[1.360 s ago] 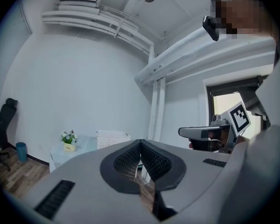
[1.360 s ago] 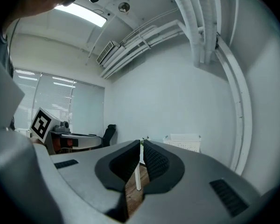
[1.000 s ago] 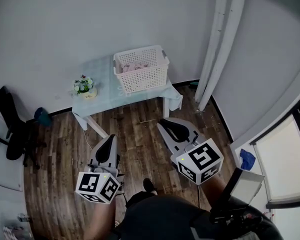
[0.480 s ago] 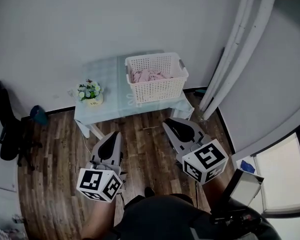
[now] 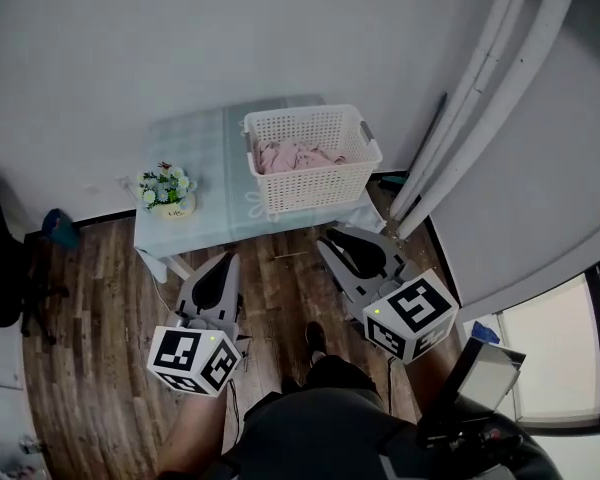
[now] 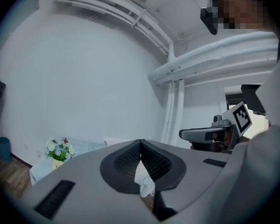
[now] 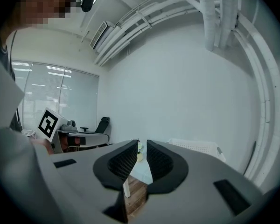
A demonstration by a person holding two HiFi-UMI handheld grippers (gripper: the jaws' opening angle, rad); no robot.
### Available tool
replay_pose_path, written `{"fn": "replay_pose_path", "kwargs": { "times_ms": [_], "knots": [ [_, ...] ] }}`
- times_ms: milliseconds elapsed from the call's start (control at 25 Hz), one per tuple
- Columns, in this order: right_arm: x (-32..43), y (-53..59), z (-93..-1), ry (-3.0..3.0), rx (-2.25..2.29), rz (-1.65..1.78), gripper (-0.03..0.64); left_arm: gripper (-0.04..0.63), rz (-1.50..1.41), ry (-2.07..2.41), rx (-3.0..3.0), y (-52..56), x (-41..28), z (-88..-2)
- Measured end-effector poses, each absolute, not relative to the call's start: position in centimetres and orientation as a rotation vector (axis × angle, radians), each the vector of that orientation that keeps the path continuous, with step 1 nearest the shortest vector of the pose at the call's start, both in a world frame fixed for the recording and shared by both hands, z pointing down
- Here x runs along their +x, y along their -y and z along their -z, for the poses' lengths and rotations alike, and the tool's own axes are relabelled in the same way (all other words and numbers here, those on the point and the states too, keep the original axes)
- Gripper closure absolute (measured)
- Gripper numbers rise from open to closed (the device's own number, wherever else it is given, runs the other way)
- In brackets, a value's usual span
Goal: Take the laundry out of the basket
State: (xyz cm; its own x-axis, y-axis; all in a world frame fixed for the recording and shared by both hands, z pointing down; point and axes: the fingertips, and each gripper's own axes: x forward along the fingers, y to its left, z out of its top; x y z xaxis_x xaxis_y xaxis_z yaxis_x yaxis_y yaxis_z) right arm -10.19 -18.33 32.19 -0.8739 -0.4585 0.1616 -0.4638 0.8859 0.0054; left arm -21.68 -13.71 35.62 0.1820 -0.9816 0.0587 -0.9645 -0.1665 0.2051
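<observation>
A white slatted laundry basket [image 5: 312, 156] stands on a small table [image 5: 205, 193] covered with a pale cloth, against the wall. Pink laundry [image 5: 294, 155] lies crumpled inside it. My left gripper [image 5: 226, 260] hovers over the wooden floor short of the table's front edge, jaws together and empty [image 6: 140, 143]. My right gripper [image 5: 330, 240] is held just in front of the basket, with nothing in it [image 7: 142, 143]. Its jaws have just eased apart to a thin slit. The basket's rim [image 7: 194, 146] shows beyond the right jaw.
A small pot of flowers [image 5: 165, 189] sits on the table's left end. White pipes [image 5: 470, 98] run down the wall right of the basket. A black office chair [image 5: 2, 268] stands at the far left on the plank floor [image 5: 90, 348].
Both grippers have moved forward over the floor toward the table. The basket and table now sit closer to them in the head view.
</observation>
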Motion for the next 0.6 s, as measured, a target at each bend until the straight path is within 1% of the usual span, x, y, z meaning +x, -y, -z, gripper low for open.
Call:
{"fn": "replay_pose_path", "kwargs": {
  "times_ms": [120, 280, 520, 600],
  "knots": [
    [-11.1, 21.2, -31.9, 2.905, 0.706, -0.044, 0.545, 0.586, 0.117, 1.911, 2.256, 15.9, -22.7, -35.3],
    [-12.0, 26.0, -31.5, 2.903, 0.703, -0.026, 0.459, 0.586, 0.087, 1.948, 2.244, 19.5, -24.3, -35.1],
    [-13.3, 34.2, -32.0, 2.866, 0.623, -0.021, 0.392, 0.586, 0.048, 2.003, 2.229, 26.7, -26.0, -34.1],
    [-14.0, 36.8, -32.9, 2.835, 0.567, -0.043, 0.355, 0.586, 0.047, 2.016, 2.212, 29.1, -26.5, -34.0]
  ]
}}
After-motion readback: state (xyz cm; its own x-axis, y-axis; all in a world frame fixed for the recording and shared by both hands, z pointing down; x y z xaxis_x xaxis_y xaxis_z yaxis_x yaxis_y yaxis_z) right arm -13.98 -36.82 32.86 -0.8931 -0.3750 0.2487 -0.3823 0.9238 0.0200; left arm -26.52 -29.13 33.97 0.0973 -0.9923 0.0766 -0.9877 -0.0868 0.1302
